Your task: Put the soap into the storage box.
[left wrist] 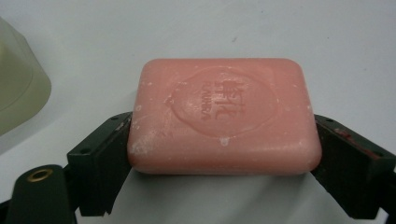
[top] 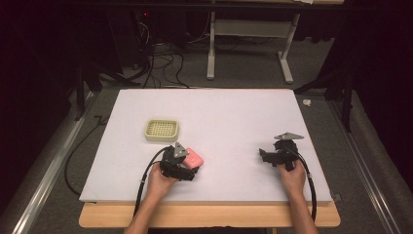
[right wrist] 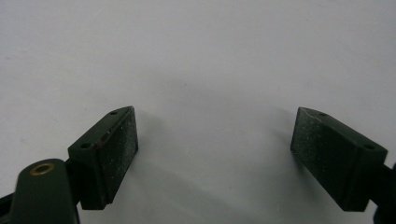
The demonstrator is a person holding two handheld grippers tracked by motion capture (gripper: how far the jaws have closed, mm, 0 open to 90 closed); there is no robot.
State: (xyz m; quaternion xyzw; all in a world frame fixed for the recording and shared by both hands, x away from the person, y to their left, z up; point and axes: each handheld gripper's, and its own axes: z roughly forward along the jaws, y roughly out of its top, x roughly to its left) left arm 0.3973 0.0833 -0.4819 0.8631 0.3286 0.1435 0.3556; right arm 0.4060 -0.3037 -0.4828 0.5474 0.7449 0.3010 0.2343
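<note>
Soap (left wrist: 224, 116), a pink bar just right of the cream soap dish (top: 161, 130), sits clamped in the left gripper (left wrist: 224, 154); its slick sides could slip free when lifted. Right gripper (right wrist: 215, 154) gapes wide.

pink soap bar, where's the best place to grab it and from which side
Grip the pink soap bar across its two short ends, coming in low from the person's side. It lies flat on the white table, and those ends are flat enough for the pads. The left gripper already clamps it there, pads pressing each end.
</note>
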